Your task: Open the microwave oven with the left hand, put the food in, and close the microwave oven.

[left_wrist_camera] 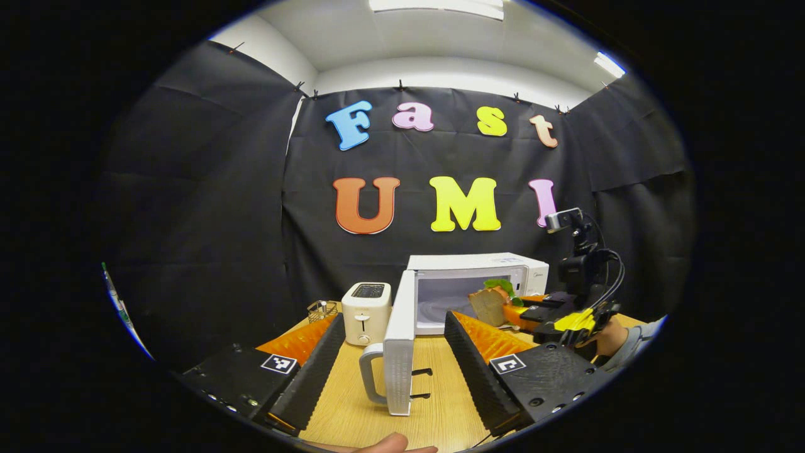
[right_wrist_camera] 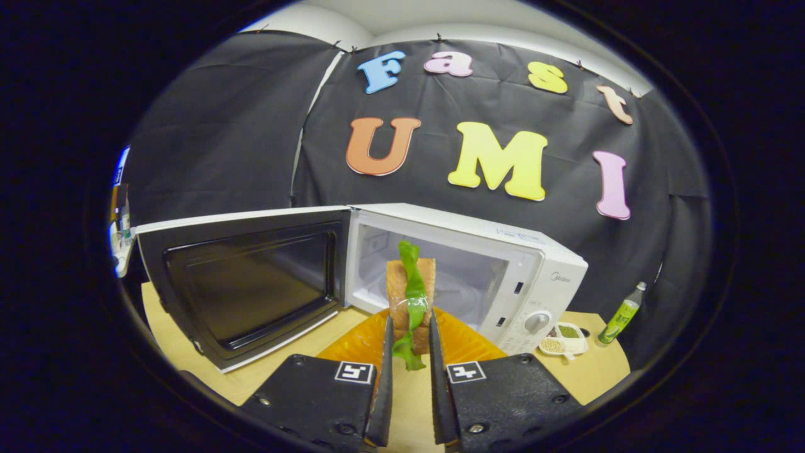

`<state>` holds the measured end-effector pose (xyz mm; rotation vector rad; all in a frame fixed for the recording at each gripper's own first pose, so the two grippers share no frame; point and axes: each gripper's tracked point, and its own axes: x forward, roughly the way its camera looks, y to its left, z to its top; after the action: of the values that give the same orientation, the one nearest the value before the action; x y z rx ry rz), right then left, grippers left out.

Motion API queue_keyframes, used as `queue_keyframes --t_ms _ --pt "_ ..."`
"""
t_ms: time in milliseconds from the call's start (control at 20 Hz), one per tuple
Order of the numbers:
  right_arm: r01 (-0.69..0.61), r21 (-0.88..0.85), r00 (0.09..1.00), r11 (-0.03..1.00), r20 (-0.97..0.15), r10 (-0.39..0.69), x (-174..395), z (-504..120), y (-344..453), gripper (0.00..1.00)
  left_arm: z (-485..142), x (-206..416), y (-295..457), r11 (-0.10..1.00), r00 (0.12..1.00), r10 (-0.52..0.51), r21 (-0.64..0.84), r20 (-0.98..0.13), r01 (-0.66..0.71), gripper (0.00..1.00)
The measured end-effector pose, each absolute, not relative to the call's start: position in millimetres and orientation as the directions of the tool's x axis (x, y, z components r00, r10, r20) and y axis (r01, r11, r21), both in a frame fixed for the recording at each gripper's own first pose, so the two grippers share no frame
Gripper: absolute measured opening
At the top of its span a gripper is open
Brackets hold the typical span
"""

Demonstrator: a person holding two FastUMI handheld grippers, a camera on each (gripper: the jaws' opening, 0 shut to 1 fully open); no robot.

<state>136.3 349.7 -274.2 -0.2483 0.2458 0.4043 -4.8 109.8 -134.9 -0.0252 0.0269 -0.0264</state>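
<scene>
The white microwave [left_wrist_camera: 476,279] stands at the back of the wooden table with its door [left_wrist_camera: 399,352] swung wide open. In the left gripper view I see the door edge-on, its handle [left_wrist_camera: 370,376] between my left gripper's [left_wrist_camera: 395,316] spread fingers, which touch nothing. In the right gripper view the door's dark inner window [right_wrist_camera: 248,280] faces me. My right gripper [right_wrist_camera: 410,321] is shut on a sandwich [right_wrist_camera: 412,292] of brown bread with a green leaf, held upright just in front of the open cavity [right_wrist_camera: 459,283]. The left gripper view shows that sandwich [left_wrist_camera: 489,306] at the microwave's mouth.
A white toaster [left_wrist_camera: 366,311] and a small wire rack [left_wrist_camera: 322,309] stand left of the door. Right of the microwave [right_wrist_camera: 534,277] sit a small dish of beans [right_wrist_camera: 563,341] and a green bottle [right_wrist_camera: 622,321]. A hand and sleeve [left_wrist_camera: 619,343] hold the right gripper [left_wrist_camera: 519,309].
</scene>
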Motion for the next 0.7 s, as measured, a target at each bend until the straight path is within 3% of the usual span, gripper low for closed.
queue_keyframes --t_ms 150,200,500,700 --pt "-0.390 -0.155 0.905 0.908 -0.246 0.346 159.3 -283.3 369.6 0.22 -132.7 -6.6 109.6 0.999 0.999 -0.039 -0.019 0.007 0.039 0.95" --pt "-0.377 -0.144 0.912 0.915 -0.227 0.341 166.8 -283.9 376.8 0.29 -133.5 -5.7 108.1 0.999 0.999 -0.045 -0.013 0.016 0.045 0.95" --pt "-0.280 0.081 0.935 0.956 -0.204 0.291 226.6 -299.0 400.3 0.29 -137.6 -3.0 112.6 1.000 0.999 -0.019 0.007 0.037 0.019 0.95" --pt "-0.183 0.258 0.942 0.949 -0.231 0.245 273.7 -313.8 407.5 0.29 -145.3 -5.3 119.7 1.000 1.000 0.022 -0.004 -0.015 -0.022 0.95"
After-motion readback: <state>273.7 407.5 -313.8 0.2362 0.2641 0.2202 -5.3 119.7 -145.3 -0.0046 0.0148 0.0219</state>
